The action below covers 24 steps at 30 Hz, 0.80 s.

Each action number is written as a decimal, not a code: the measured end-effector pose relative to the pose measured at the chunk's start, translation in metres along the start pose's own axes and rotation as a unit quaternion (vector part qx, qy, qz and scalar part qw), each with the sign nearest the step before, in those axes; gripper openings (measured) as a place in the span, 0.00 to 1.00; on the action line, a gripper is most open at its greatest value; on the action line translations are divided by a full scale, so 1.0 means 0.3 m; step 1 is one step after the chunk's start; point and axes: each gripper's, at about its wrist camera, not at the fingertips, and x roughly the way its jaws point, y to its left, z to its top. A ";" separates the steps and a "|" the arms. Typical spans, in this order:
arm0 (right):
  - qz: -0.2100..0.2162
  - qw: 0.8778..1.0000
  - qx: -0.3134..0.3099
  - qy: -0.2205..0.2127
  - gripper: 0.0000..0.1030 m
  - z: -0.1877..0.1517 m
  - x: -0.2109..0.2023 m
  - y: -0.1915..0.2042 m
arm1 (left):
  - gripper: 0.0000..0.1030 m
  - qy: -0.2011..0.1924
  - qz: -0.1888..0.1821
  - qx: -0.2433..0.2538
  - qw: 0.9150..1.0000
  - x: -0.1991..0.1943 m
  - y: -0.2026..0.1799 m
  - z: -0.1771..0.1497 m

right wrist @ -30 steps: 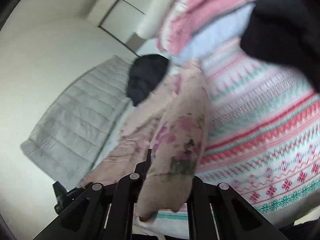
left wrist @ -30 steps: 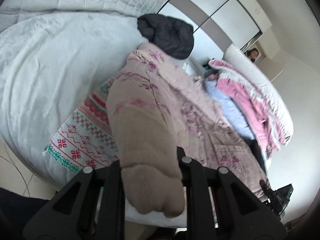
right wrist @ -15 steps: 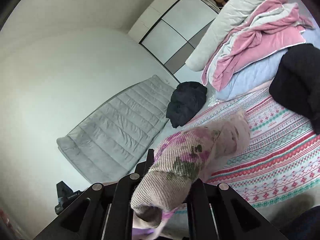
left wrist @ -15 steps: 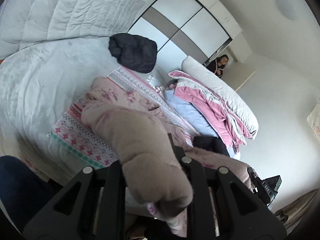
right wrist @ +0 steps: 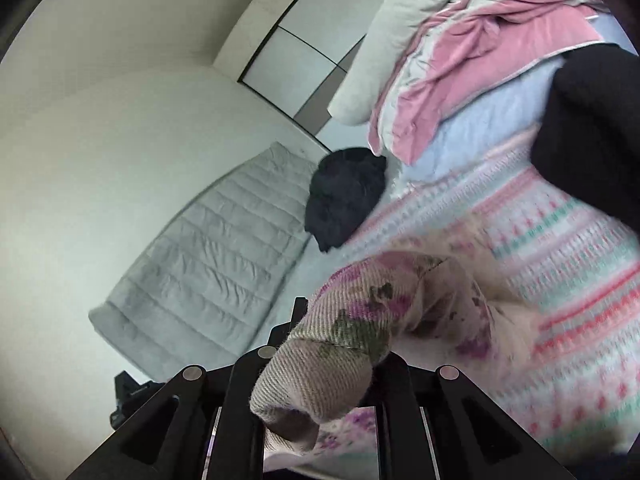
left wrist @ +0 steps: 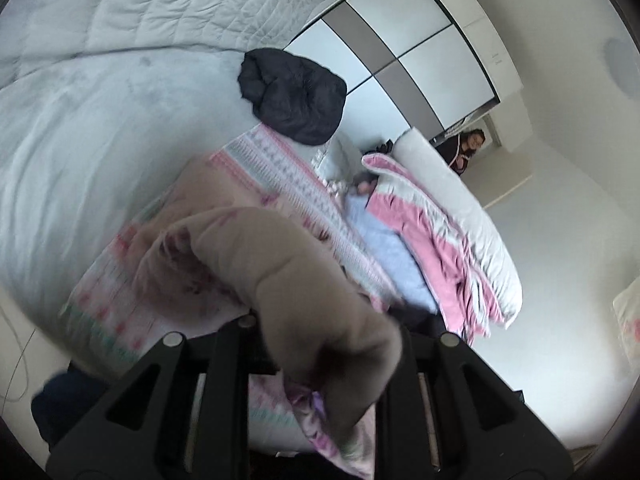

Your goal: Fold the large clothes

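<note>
Through the left wrist view, your left gripper [left wrist: 320, 344] is pinching the beige floral garment [left wrist: 280, 264], jaws easing apart, above the patterned blanket [left wrist: 280, 176]. Through the right wrist view, your right gripper [right wrist: 320, 376] is clamping its floral cuff [right wrist: 340, 344].

I see the soft beige flowery robe [left wrist: 288, 280] bunched up, lifted off the bed at six o'clock.

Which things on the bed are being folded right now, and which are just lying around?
In the job:
- floral beige garment, pinched at two spots
- left gripper, clamped on it
- right gripper, clamped on it

Just lying about:
- patterned blanket underneath
- black puffer jacket
- pink and white blanket
- grey quilt
- white pillow
</note>
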 end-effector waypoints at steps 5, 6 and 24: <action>-0.026 0.999 0.029 0.004 0.11 0.207 0.277 -0.035 | 0.23 -0.005 0.025 -0.054 0.998 0.276 -0.024 0.238; -0.039 0.999 0.036 0.008 0.11 0.254 0.350 -0.055 | 0.24 -0.004 0.036 -0.065 0.997 0.328 -0.014 0.273; -0.035 0.946 0.280 0.161 0.38 0.473 0.962 -0.757 | 0.75 0.050 0.078 -0.154 0.984 0.987 0.371 0.606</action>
